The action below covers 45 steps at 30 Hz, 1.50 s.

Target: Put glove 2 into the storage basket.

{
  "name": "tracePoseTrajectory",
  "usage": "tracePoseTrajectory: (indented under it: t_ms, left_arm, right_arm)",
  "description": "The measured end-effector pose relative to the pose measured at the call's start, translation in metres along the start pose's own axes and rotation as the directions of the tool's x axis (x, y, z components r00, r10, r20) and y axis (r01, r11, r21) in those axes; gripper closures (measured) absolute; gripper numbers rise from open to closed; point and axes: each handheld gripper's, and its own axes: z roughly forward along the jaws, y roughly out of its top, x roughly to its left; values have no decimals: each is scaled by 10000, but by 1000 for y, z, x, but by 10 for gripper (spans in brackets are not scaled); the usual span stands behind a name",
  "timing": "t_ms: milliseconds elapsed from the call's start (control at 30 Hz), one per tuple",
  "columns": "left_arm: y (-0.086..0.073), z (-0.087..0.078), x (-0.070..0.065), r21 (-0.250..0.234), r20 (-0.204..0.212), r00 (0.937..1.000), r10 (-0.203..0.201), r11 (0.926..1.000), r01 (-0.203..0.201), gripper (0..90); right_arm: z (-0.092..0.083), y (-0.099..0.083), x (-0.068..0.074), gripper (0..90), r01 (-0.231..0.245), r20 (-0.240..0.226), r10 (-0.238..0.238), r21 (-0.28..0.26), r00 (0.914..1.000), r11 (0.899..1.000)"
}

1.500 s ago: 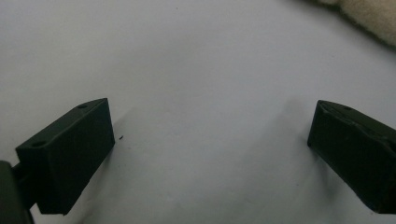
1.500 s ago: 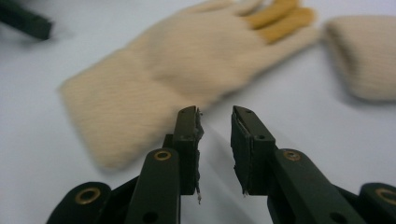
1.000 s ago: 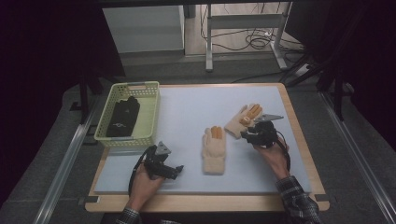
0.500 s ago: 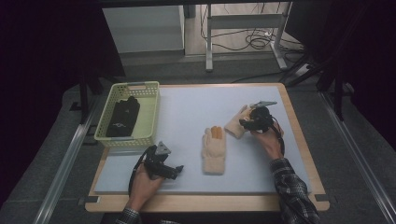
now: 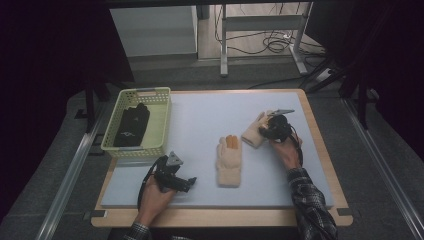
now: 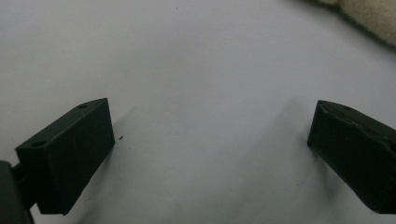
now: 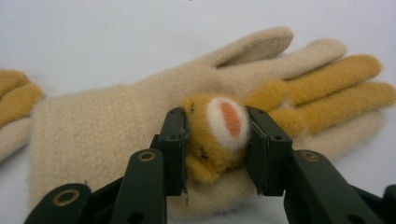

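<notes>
Since a second ago the right gripper (image 7: 216, 142) has travelled from beside the far beige glove (image 5: 255, 131) onto it, its jaws just closing. They now pinch the glove's mustard plush patch (image 7: 219, 135) from both sides (pads pressed into the fuzz). That glove lies flat on the pale mat (image 5: 200, 125) near the right edge. A second glove (image 5: 229, 162) lies mid-mat. The left gripper (image 5: 186, 184) rests near the front edge, jaws wide apart and holding nothing. A yellow basket (image 5: 162, 120) stands at the left.

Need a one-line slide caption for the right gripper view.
Right gripper fingers pinch the plush animal face on a beige glove.
</notes>
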Motion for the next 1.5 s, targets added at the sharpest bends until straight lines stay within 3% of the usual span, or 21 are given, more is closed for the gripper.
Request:
tracePoseTrajectory:
  t_ms: [167, 400, 533, 667, 800, 867, 967, 1167, 1333, 1400, 1500]
  left_arm:
    - [0, 0, 0, 5, 3, 10000, -1, 10000, 1, 6]
    - [0, 0, 0, -29, -2, 10000, -37, 10000, 37, 6]
    - [0, 0, 0, -35, 0, 10000, -47, 10000, 47, 6]
    - [0, 0, 0, -32, 0, 10000, -48, 10000, 48, 6]
    - [0, 0, 0, -29, 0, 10000, -46, 10000, 46, 5]
    - [0, 0, 0, -31, -1, 10000, -48, 10000, 48, 5]
    - [0, 0, 0, -29, -6, 10000, -27, 10000, 27, 6]
    - [0, 0, 0, -56, -10, 10000, -55, 10000, 55, 6]
    - [0, 1, -1, -88, -13, 10000, -87, 9999, 86, 5]
    - [0, 1, 0, -80, -15, 10000, -79, 9999, 79, 6]
    - [0, 1, 0, -71, -12, 10000, -76, 9999, 76, 6]
  right_arm:
    - [-11, 2, -3, 617, -239, -371, 227, -312, 9991, 9992]
    - [-40, 7, -1, 616, 163, -542, -196, -604, 9983, 9980]
    - [-59, 10, 1, 615, 256, -952, -343, -904, 9949, 9956]
    - [-77, 13, 10, 615, 538, -1465, -702, -1126, 9867, 9922]
    - [-92, 14, 26, 614, 1022, -2005, -1295, -1410, 9711, 9847]
    - [-99, 14, 35, 614, 1311, -2247, -1635, -1525, 9606, 9796]
    - [-105, 13, 50, 614, 1620, -2794, -2039, -1658, 9383, 9728]
    - [-104, 10, 80, 614, 2258, -3852, -2820, -1851, 8787, 9564]
    - [-93, 9, 102, 614, 2868, -4548, -3404, -1847, 8230, 9400]
    - [-86, 8, 109, 613, 3116, -4712, -3609, -1820, 8048, 9326]
    - [-75, 5, 114, 613, 3343, -4882, -3776, -1773, 7868, 9256]
